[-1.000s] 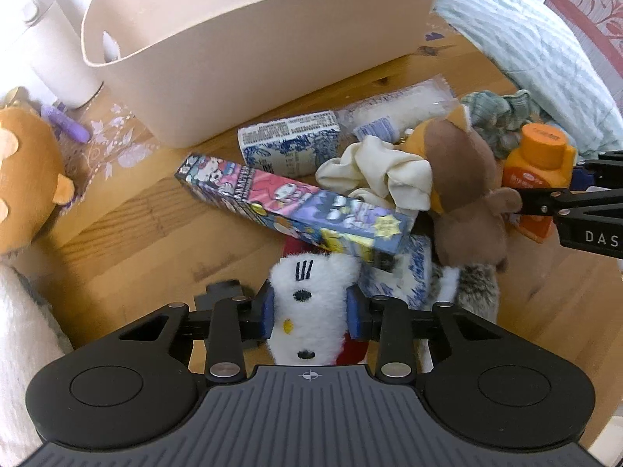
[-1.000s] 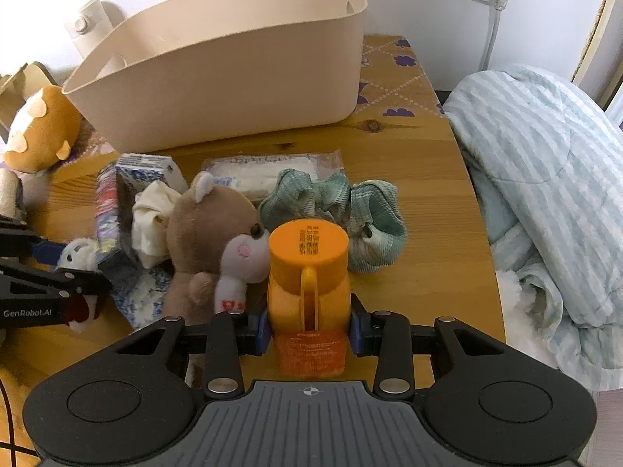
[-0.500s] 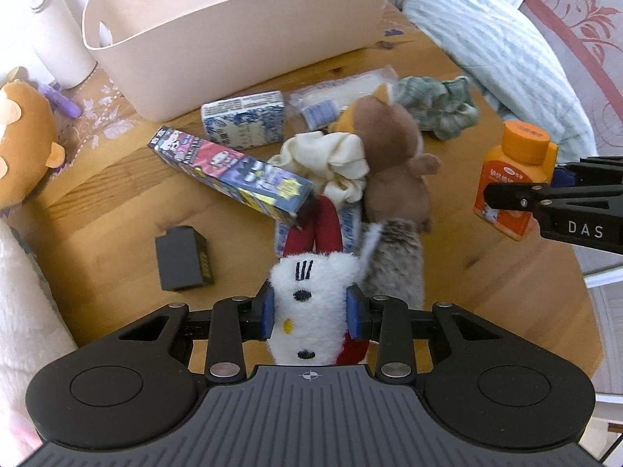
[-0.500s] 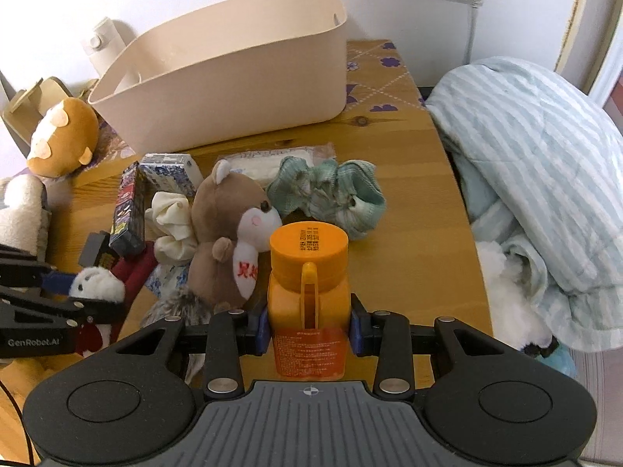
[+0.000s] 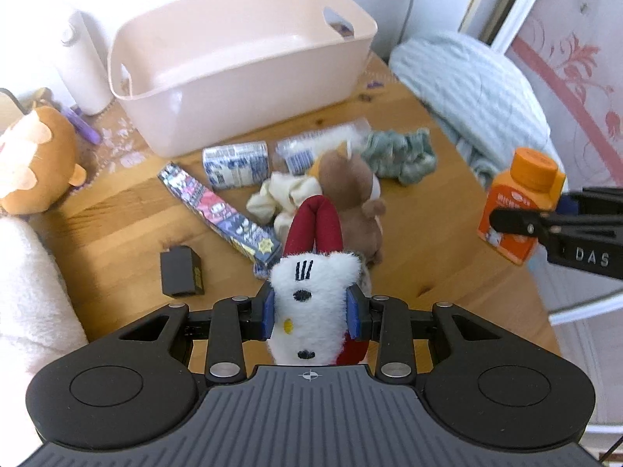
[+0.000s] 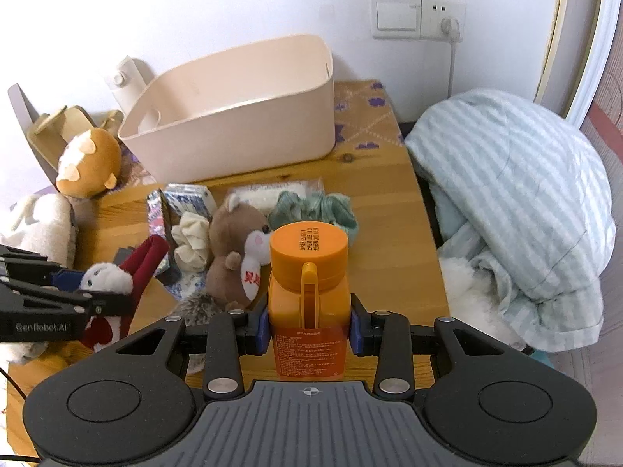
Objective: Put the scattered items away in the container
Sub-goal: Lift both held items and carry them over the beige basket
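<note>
Your left gripper (image 5: pixel 311 313) clamps the white plush (image 5: pixel 311 292); your right gripper (image 6: pixel 310 329) clamps the orange bottle (image 6: pixel 309 292). The bin (image 5: pixel 249 89) sits ahead of both, beyond the clutter.

Three plush toys (image 5: pixel 313 311), two scrunchies (image 5: pixel 401 151)

Plush, plastic, wood

Fluffy white pile on the plush toy (image 5: pixel 314 303), red cloth legs; smooth orange plastic on the bottle (image 6: pixel 309 284) (paper label, matt); satin beige plastic for the container (image 5: pixel 249 89); varnished knotty wood across the table (image 5: pixel 440 257); matt ribbed black plastic on both tools.
</note>
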A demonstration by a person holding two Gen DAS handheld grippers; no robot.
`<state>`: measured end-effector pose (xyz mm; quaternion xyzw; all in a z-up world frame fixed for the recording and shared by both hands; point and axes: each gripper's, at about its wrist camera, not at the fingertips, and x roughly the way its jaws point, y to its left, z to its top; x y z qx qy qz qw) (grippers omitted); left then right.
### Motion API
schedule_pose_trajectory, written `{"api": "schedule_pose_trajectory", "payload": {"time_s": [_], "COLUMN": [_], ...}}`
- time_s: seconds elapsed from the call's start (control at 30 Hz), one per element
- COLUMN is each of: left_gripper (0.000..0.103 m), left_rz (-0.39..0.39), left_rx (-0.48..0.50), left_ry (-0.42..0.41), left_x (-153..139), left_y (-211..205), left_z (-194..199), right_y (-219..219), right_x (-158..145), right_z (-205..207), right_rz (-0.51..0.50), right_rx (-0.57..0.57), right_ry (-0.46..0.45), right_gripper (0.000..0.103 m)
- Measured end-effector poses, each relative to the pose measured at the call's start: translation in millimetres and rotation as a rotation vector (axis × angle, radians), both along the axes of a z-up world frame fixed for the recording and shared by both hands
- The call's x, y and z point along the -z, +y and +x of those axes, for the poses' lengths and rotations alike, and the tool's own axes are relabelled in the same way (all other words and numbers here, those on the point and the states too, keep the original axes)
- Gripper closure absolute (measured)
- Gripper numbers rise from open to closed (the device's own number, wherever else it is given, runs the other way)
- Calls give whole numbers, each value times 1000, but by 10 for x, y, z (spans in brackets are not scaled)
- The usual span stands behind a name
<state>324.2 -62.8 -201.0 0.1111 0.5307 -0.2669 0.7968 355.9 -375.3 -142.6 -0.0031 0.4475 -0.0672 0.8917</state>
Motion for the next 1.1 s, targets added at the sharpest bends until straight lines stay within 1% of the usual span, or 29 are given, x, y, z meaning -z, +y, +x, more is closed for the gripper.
{"api": "schedule_pose_trajectory", "payload": {"time_s": [0.23,0.33,0.5,0.7,0.87,1.1], "left_gripper": [68,68,68,68,67,67], "left_rz": [-28,-40,-47,-60,-72,-83], "left_rx": [-42,-43,-43,-62,-66,-50], "left_ry": [-64,-97,-180,-256,-299,-327], "left_x": [-280,-415,-662,-891,-966,-921], "left_y": [27,39,55,56,14,-75], "left_z": [64,139,351,679,948,1309], "right_y": [38,68,123,207,284,418], "right_x": [-242,-369,-574,-734,-829,-938], "right_z": [5,58,199,514,823,1290], "right_rz": [-10,-22,-24,-70,-92,-123], "right_rx": [-27,-41,-47,-91,-122,-150], "right_ry": [-55,-85,-143,-180,-209,-254], "right_gripper": [68,68,68,68,68,68]}}
